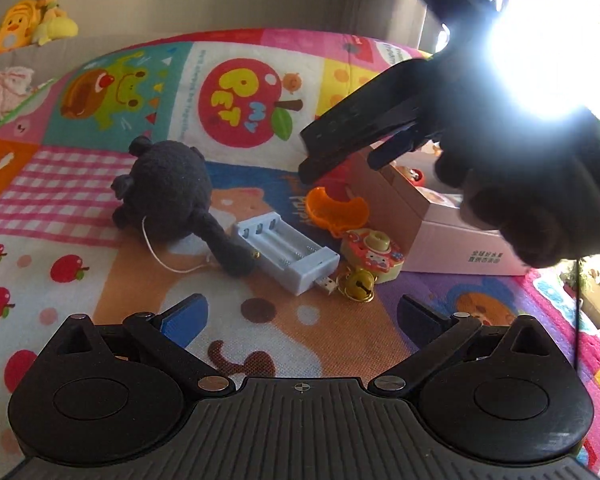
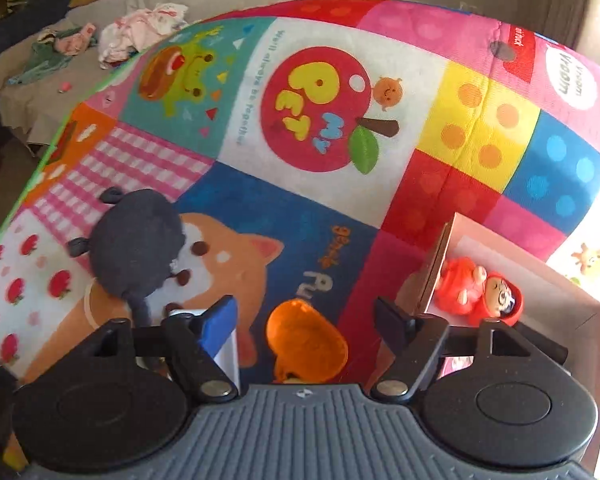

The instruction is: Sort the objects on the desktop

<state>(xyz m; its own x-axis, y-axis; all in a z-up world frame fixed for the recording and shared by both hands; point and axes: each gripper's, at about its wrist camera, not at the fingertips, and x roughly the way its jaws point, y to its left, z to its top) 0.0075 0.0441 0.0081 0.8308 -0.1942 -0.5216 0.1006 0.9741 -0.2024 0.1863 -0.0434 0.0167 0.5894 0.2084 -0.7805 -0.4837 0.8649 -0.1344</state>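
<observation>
In the right wrist view my right gripper (image 2: 306, 320) stands open over the mat, above an orange plastic shell (image 2: 306, 344) that its fingers do not touch. A red doll (image 2: 480, 294) lies in the pink box (image 2: 580, 312) to its right. My left gripper (image 1: 304, 314) is open and holds nothing, low over the mat. Ahead of it lie a dark plush toy (image 1: 168, 188), a light blue battery holder (image 1: 288, 252), the orange plastic shell (image 1: 336, 208) and a pink round toy (image 1: 372, 256) with a brass bell (image 1: 358, 286). The right gripper (image 1: 306, 154), held by a gloved hand (image 1: 520, 184), hangs above the shell.
Everything rests on a colourful patchwork play mat (image 2: 480, 128). The pink box (image 1: 452, 248) stands at the right with its cardboard flap (image 2: 436, 264) raised. A grey sofa with clothes (image 2: 140, 32) and yellow plush toys (image 1: 28, 24) lies beyond the mat. Window glare washes out the upper right.
</observation>
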